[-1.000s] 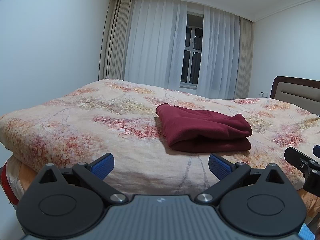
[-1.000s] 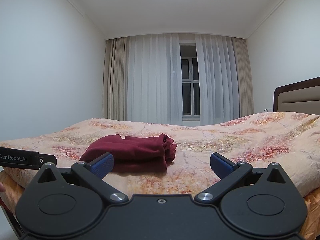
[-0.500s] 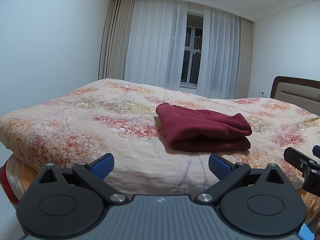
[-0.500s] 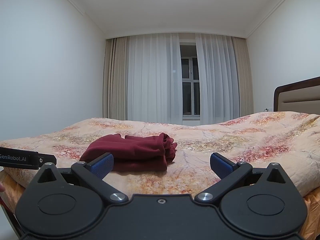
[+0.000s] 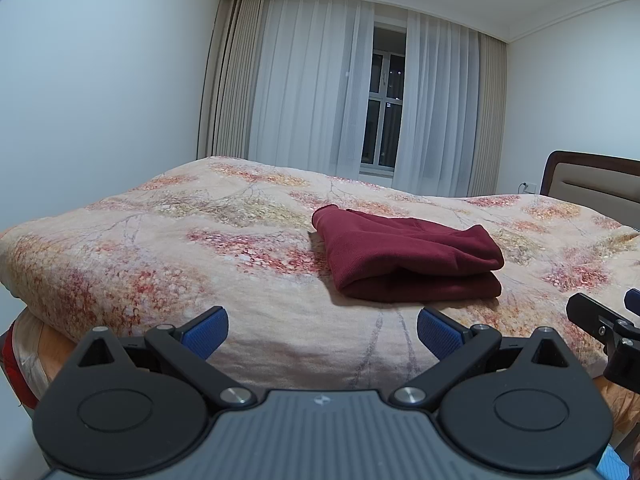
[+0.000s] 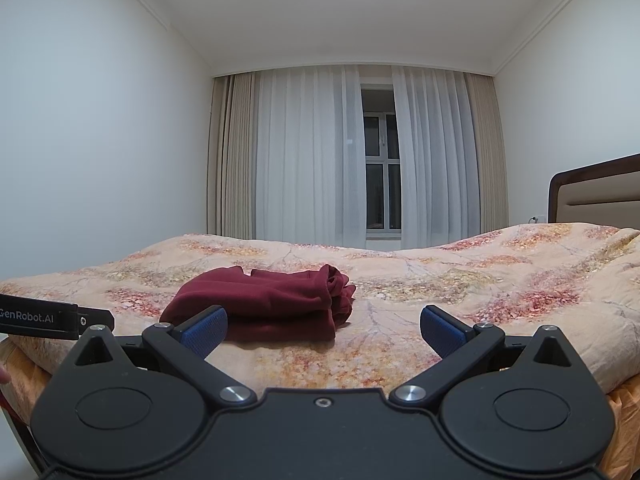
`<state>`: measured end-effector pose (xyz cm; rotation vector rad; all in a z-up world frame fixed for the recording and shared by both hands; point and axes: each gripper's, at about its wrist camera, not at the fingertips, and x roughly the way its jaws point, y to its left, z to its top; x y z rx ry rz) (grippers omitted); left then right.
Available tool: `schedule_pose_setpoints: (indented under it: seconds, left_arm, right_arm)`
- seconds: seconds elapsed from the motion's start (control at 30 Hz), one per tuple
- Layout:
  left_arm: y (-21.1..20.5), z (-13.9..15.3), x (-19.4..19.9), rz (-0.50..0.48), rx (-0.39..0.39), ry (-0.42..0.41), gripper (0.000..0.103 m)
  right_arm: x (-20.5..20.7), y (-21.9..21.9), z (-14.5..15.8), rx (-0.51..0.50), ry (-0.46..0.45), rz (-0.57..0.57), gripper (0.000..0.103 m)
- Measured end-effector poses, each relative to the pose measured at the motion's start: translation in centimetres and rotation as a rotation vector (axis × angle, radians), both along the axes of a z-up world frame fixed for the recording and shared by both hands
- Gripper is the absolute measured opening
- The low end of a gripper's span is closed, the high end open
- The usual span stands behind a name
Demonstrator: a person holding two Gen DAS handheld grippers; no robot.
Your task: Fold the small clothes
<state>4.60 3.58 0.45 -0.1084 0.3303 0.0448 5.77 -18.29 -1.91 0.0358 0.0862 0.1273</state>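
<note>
On the peach bedspread with its red and yellow floral print (image 5: 168, 248) lies the dark red knit garment (image 5: 404, 256), folded into a thick rectangular bundle with one layer doubled over another. It sits toward the near edge of the bed, flat on the cover, with nothing touching it. From my right camera the same bundle (image 6: 264, 304) shows its bunched, gathered end pointing right, and it appears just beyond the left blue pad.

My left gripper (image 5: 322, 330) hangs short of the bed's edge with its two blue-padded fingers (image 5: 206, 330) spread wide; nothing is between them and they are apart from the cloth. My right gripper (image 6: 323, 330) is held the same way, fingers far apart and empty, also clear of the garment. In the left view I see part of the right gripper's black frame (image 5: 600, 320) at the right border; in the right view a black bar lettered "GenRobot.AI" (image 6: 40, 317) enters from the left.

Beyond the bed, sheer white curtains (image 6: 316, 156) flanked by beige drapes part over a dark window (image 6: 382, 168). A brown-framed padded headboard (image 6: 596, 196) stands at the right, against plain white walls (image 6: 100, 140).
</note>
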Motion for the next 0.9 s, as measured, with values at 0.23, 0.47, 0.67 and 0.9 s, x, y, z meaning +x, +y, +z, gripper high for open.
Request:
schedule_pose_setpoints:
  seconds: [0.23,0.47,0.67,0.9]
  left_arm:
    - [-0.02,0.0,0.02,0.0,0.0,0.0,0.103]
    - [-0.08,-0.05,-0.08,-0.008,-0.01,0.011,0.103]
    - [-0.58,0.1,-0.05,0.04,0.042,0.012,0.103]
    - [-0.8,0.23,-0.24,0.051,0.066,-0.001,0.103]
  right_arm:
    - [0.01,0.0,0.01,0.0,0.0,0.0,0.103]
    - [0.01,0.0,0.02,0.0,0.0,0.0,0.103]
    - [0.01,0.0,0.03,-0.001,0.001,0.001,0.103]
    - [-0.01,0.04,-0.05,-0.001,0.003,0.002,0.102]
